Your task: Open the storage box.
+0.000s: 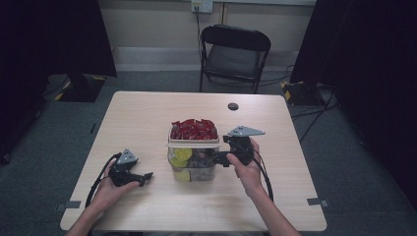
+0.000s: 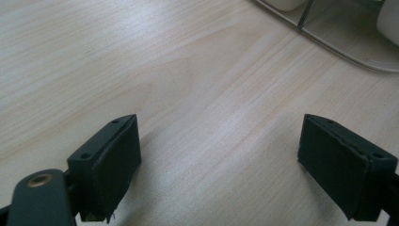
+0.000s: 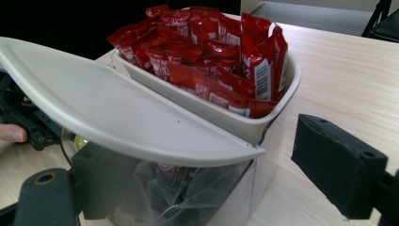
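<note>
Between the right gripper's [image 3: 202, 188] wide-spread fingers stands the clear container [image 3: 197, 193], left gripper [image 2: 221, 174] wide apart.

A staged recording room or lab: black curtains [image 1: 59, 34] hang on both sides, a lone folding chair [image 1: 234, 55] faces a bare wooden table [image 1: 147, 118], cables [image 1: 314, 115] trail across grey carpet.

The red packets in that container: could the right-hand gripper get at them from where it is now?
Probably yes. The red packets sit heaped in an uncovered tray, and the half lid covers the other side. The right gripper is open beside the container, but low, so it would need lifting first.
</note>
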Demonstrator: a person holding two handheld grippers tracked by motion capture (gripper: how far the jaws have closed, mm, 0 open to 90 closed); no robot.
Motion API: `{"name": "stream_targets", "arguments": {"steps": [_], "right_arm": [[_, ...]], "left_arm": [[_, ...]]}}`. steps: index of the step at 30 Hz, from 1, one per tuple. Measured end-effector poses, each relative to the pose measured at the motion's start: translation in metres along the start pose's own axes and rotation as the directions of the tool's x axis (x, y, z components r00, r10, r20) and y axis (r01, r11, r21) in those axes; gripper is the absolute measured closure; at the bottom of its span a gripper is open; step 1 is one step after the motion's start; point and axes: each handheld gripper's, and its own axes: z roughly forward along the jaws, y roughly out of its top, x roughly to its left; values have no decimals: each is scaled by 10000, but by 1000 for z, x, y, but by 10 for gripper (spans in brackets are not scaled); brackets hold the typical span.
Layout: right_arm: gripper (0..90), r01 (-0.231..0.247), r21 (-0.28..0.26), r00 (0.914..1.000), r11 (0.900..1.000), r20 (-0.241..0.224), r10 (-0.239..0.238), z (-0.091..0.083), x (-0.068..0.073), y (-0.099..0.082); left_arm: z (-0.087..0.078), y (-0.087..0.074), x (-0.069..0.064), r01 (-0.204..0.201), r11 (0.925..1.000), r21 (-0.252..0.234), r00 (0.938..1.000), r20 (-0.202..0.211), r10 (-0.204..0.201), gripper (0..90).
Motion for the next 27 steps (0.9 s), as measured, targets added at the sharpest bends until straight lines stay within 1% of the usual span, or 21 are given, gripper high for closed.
{"name": "stream_targets", "arguments": {"steps": [5, 9, 14, 15, 19, 27], "right_arm": [[151, -59, 18, 10000, 10000, 61, 59, 4, -3, 1], [151, -150, 121, 9999, 9998, -4, 150, 9, -7, 2], [151, -215, 44, 9998, 9998, -19, 215, 11, -9, 5], [151, -248, 23, 9997, 9997, -25, 248, 11, -10, 5], [149, -298, 109, 9995, 9995, -48, 298, 13, -14, 6], [149, -500, 49, 9987, 9987, -59, 500, 18, -19, 11]], "left_arm": [[0, 0, 0, 10, 10000, -1, 10000, 2, -10, 132], [0, 0, 0, 4, 10000, 1, 10000, -1, -4, 132], [0, 0, 0, 11, 10000, 4, 10000, -1, -11, 132], [0, 0, 0, -60, 10000, 23, 10000, -12, 60, 132], [0, 0, 1, -66, 10000, 26, 10000, -3, 66, 131], [0, 0, 0, -26, 10000, 7, 10000, 34, 26, 131]]}}
